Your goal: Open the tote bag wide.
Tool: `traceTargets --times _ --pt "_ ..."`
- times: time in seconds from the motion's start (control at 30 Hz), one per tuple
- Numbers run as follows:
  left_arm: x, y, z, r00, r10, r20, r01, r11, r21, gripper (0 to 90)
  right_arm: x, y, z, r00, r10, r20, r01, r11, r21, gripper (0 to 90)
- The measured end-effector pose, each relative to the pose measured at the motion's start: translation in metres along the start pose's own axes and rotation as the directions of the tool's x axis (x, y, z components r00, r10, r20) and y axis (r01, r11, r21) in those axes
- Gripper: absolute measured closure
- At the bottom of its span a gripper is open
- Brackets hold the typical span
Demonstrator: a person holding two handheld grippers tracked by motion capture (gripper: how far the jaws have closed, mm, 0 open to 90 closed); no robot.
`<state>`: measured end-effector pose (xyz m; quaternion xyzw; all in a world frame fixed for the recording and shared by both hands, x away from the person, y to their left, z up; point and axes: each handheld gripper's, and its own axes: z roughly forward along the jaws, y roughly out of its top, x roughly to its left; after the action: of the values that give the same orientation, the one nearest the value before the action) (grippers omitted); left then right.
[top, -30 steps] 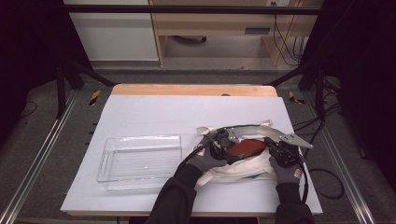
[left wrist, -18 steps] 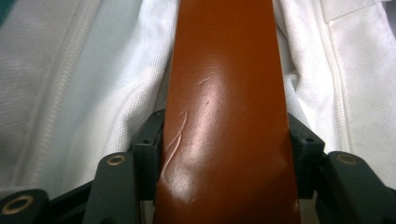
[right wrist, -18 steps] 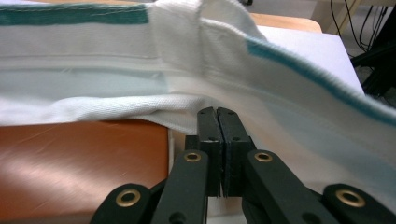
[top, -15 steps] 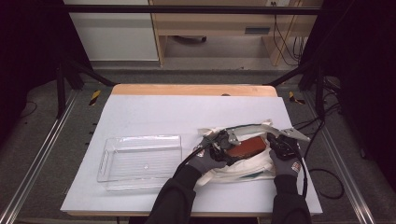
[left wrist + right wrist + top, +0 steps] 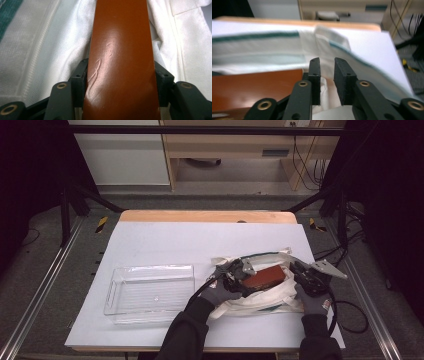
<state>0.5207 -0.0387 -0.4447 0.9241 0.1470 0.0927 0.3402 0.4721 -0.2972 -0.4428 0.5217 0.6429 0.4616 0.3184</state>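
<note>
You are working at the right half of a white-topped table (image 5: 165, 240), with a white cloth bag (image 5: 260, 296) trimmed in green lying crumpled in front of you and a flat brown block (image 5: 263, 277) resting in its open mouth. Your left gripper (image 5: 239, 272) clamps the near end of that brown block (image 5: 122, 50); in the left gripper view both pads press against its long sides, with white fabric bunched underneath. Your right gripper (image 5: 306, 276) sits at the bag's right edge, and its jaws have just been opening: in the right gripper view they stand a narrow gap apart, and the cloth (image 5: 324, 95) behind them looks free of the pads, though motion blur makes that hard to be sure of. That is the main risk here. With the bag's lip let go, the loose fabric can sag over the block and snag its far end as you draw it out. The block's surface is smooth and glossy, so a side grip may slip if the cloth drags on it. A clear plastic tray (image 5: 150, 290) waits to the left, well apart, so a slipped block would land on the table short of it.
</note>
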Motion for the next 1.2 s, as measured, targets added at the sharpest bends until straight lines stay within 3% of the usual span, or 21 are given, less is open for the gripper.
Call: traceTargets --times 0.2,0.27,0.43,0.53,0.6,0.8,1.0,1.2 --pt "0.003 0.005 -0.003 0.9999 -0.006 0.014 0.006 1.0000 0.008 42.7 0.010 -0.001 -0.027 0.9965 -0.052 -0.066 0.049 0.997 -0.053 67.8" --pt "0.004 0.006 -0.004 0.9997 -0.017 0.018 0.017 0.9999 0.003 42.8 0.011 -0.002 -0.030 0.9952 -0.069 -0.070 0.067 0.997 -0.031 66.6" --pt "0.007 0.008 -0.015 0.9981 -0.048 0.039 0.049 0.9981 -0.037 42.8 0.010 -0.004 -0.035 0.9941 -0.057 -0.092 0.055 0.998 -0.018 67.3" --pt "0.005 0.010 -0.020 0.9984 -0.045 0.034 0.046 0.9975 -0.054 42.8 0.011 -0.012 -0.030 0.9935 -0.095 -0.062 0.098 0.994 0.044 69.4" --pt "0.004 0.011 -0.022 0.9987 -0.042 0.030 0.044 0.9973 -0.059 42.8 0.008 -0.016 -0.027 0.9952 -0.084 -0.051 0.087 0.994 0.063 69.8" --pt "0.004 0.015 -0.032 0.9981 -0.051 0.033 0.054 0.9938 -0.097 42.9 0.005 -0.016 -0.037 0.9972 -0.054 -0.051 0.056 0.998 0.023 67.7" --pt "0.000 0.027 -0.051 0.9979 -0.042 0.048 0.049 0.9862 -0.158 42.9 0.007 -0.015 -0.044 0.9956 -0.070 -0.063 0.070 0.998 -0.001 61.6" --pt "-0.007 0.037 -0.064 0.9990 -0.021 0.040 0.027 0.9858 -0.166 43.0 0.008 -0.012 -0.048 0.9946 -0.085 -0.058 0.084 0.996 -0.026 54.3"
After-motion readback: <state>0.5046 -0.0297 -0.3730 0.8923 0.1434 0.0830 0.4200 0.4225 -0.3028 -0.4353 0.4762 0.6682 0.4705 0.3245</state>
